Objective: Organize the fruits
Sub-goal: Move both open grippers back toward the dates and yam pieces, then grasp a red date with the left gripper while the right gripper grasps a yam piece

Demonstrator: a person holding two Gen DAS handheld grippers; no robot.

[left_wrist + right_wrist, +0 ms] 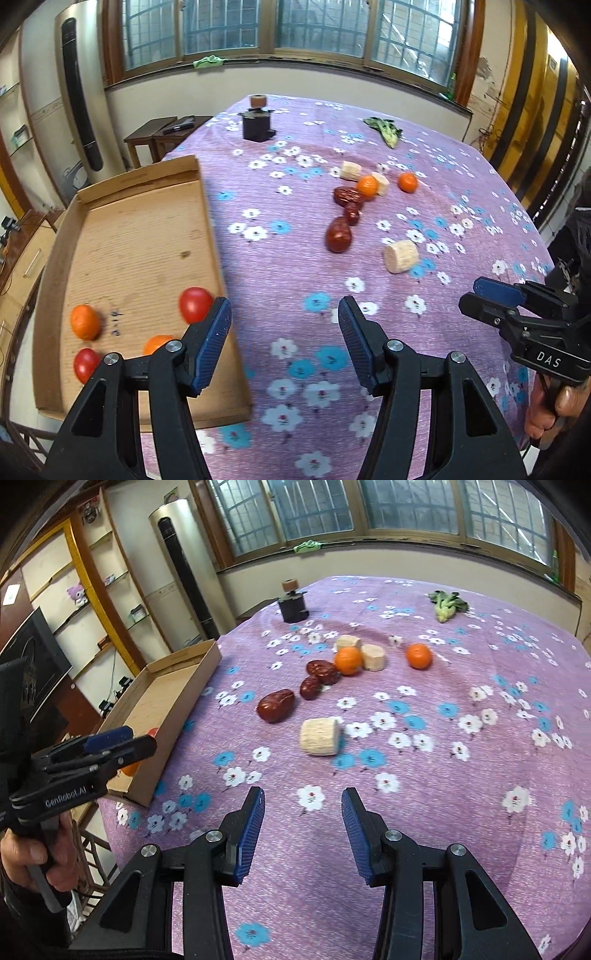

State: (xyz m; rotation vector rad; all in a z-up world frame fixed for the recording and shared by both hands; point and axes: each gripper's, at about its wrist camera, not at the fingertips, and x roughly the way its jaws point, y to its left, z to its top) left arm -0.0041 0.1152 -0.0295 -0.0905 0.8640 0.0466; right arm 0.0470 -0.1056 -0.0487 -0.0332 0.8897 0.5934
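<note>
**A:** Fruits where? Two tangerines [348, 660] and three red dates [276, 705] loose mid-bench, more fruit in the cardboard tray [122, 236] on the left.

**B:** Tools? Left tool [284, 328] and right tool [303, 819] both released, holding nothing.

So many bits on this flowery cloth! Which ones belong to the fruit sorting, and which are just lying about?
Part of the job:
cardboard tray
oranges
red dates
tomatoes

Just lying about:
pale cylinders, possibly food, hard to tell
leafy greens
black holder
</note>
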